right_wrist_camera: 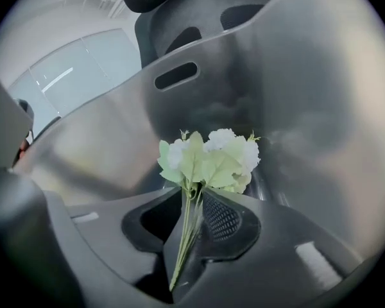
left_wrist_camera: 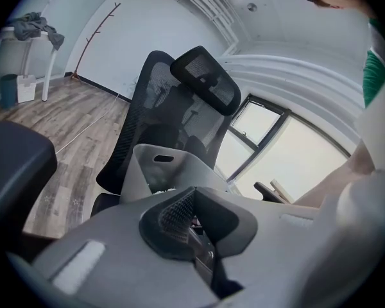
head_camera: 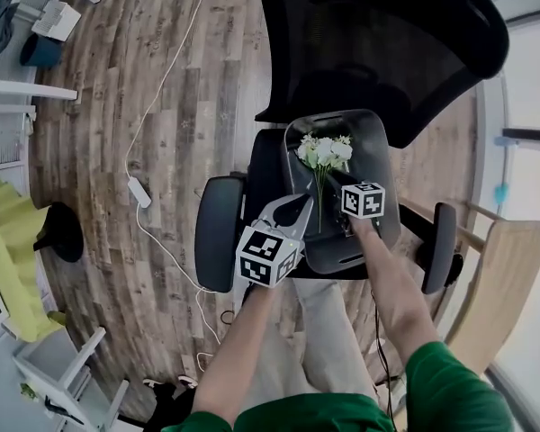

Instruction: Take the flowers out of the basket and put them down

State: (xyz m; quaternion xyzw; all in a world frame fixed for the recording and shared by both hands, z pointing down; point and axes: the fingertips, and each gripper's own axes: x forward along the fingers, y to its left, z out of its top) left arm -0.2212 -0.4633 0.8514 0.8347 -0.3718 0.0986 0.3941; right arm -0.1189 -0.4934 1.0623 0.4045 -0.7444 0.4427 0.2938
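White flowers (right_wrist_camera: 212, 159) lie inside the grey basket (head_camera: 382, 133) on an office chair's (head_camera: 263, 165) seat, blooms toward the backrest. The right gripper (right_wrist_camera: 191, 194) reaches into the basket, its fingers slightly apart around the stems. The left gripper (left_wrist_camera: 192, 194) hovers at the basket's near-left edge, fingers together, empty.

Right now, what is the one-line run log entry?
flowers in basket | right gripper open, stems between jaws | left gripper shut, empty
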